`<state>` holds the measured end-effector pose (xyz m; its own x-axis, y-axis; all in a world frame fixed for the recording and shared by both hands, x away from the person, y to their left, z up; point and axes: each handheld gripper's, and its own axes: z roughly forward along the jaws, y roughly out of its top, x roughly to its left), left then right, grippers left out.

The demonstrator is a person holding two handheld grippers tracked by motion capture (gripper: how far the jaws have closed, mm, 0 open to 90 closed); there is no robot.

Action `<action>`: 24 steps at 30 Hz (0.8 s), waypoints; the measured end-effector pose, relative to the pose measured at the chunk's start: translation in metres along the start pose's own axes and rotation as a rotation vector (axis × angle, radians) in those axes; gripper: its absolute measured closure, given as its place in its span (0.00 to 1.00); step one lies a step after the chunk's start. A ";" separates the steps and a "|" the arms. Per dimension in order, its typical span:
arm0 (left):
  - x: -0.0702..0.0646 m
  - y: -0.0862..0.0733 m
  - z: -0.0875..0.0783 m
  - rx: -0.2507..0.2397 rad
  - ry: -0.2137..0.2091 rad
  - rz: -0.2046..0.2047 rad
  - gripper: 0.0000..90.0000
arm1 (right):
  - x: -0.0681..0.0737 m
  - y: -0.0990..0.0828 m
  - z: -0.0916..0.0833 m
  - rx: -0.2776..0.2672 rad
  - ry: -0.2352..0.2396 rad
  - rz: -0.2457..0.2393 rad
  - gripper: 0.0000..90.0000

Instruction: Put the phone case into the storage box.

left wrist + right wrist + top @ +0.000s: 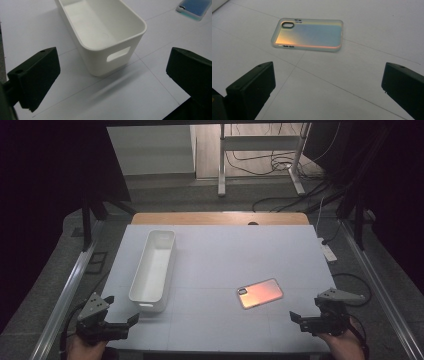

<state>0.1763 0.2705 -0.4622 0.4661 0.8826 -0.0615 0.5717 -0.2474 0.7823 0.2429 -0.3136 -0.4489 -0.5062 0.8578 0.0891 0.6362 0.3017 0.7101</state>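
While I hold both grippers low at near table edge, L gripper (121, 310) jaws wide apart, empty, facing white bin (154, 268) end wall. R gripper (303, 318) jaws spread too, nothing between. Phone case (259, 293) flat on white table (220, 255), ahead of R gripper, apart from bin.

The left tongs (112, 82) are wide open, with nothing between the two black jaws, one at 8 o'clock and one at 4 o'clock. A long white box (117, 47) stands on the white desk (125, 100), from the middle up to 12 o'clock. Its near end has a handle hole. A phone case (193, 8) lies flat at 1 o'clock, well apart from the box.
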 end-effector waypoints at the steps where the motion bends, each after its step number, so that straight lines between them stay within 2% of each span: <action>1: 0.000 0.000 0.000 0.000 -0.003 -0.001 0.00 | 0.000 0.000 0.000 0.000 0.000 0.000 0.00; 8: 0.003 -0.001 -0.001 -0.013 -0.018 -0.024 0.00 | 0.001 0.000 0.000 -0.002 -0.004 -0.007 0.00; 18: 0.002 -0.001 -0.001 -0.010 -0.017 -0.014 0.00 | 0.001 0.001 0.000 0.006 0.000 -0.014 0.00; 24: 0.003 -0.001 -0.001 -0.011 -0.020 -0.017 0.00 | 0.001 0.003 0.003 0.029 0.013 -0.023 0.00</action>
<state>0.1763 0.2739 -0.4623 0.4699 0.8784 -0.0873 0.5721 -0.2277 0.7879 0.2460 -0.3102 -0.4492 -0.5279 0.8453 0.0823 0.6410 0.3330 0.6916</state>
